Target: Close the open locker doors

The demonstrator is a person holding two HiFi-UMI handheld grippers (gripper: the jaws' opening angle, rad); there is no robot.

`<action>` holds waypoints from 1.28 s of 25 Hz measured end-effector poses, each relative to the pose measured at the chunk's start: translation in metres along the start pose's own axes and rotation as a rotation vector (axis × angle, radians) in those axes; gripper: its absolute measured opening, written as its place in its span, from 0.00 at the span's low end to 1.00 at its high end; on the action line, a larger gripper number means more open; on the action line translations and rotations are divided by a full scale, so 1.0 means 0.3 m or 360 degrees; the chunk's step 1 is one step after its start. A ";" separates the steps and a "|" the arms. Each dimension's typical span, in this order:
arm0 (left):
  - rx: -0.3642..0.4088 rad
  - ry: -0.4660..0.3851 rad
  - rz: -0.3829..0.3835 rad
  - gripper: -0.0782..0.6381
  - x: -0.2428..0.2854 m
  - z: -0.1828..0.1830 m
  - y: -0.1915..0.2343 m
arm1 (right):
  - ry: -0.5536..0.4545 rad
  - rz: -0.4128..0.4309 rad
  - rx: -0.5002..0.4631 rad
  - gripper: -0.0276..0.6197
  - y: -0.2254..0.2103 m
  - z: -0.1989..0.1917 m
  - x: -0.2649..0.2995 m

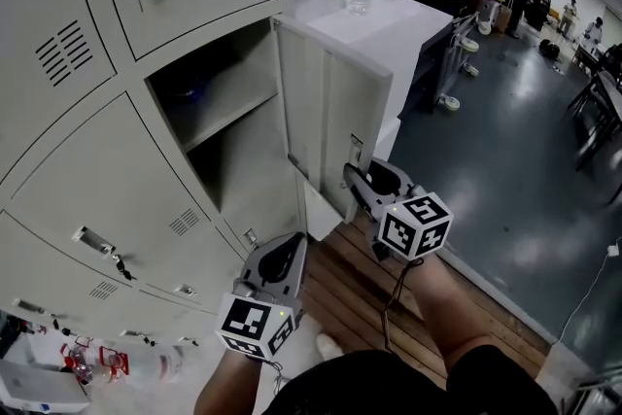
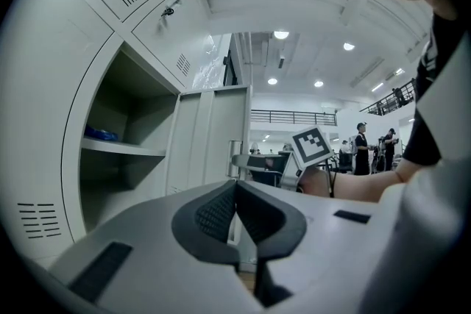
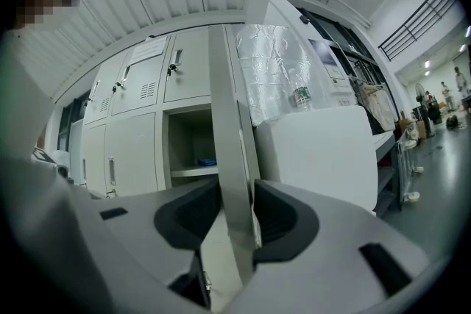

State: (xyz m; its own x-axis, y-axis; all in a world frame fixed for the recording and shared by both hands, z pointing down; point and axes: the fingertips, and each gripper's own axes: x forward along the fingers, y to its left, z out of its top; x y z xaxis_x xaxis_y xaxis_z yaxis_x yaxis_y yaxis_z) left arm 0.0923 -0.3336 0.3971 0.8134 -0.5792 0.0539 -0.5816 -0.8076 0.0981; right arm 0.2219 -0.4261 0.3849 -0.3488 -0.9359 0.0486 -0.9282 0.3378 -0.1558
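We've got our right gripper (image 3: 237,191) on the free edge of the open locker door (image 3: 227,106), pads pinching either face, door swung right out from its shelved compartment (image 1: 222,107), our left gripper (image 2: 236,186) low alongside, jaws pressed together, nothing held

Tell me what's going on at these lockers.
A person with a gripper in each hand stands at a bank of grey lockers. One locker door stands open. The right gripper has its jaws on that door's free edge, pads against both faces, seemingly ready to swing it shut. The left gripper is shut and empty, held low nearby.
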 end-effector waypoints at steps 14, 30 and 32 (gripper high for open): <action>0.0006 0.0017 0.0028 0.12 -0.051 -0.005 0.026 | 0.0059 0.0131 -0.0075 0.24 0.123 -0.021 0.028; 0.0013 0.0013 0.0234 0.12 -0.199 0.010 0.117 | 0.0087 0.0364 -0.0191 0.29 0.364 -0.055 0.113; 0.0014 0.0012 0.0267 0.12 -0.216 0.011 0.127 | 0.0082 0.0391 -0.0205 0.29 0.392 -0.059 0.127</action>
State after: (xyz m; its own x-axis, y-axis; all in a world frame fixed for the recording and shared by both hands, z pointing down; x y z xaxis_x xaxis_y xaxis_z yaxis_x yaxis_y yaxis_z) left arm 0.0174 -0.3271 0.3939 0.7051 -0.7049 0.0765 -0.7091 -0.7008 0.0783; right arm 0.0973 -0.4202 0.3858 -0.5683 -0.8193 0.0756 -0.8228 0.5668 -0.0427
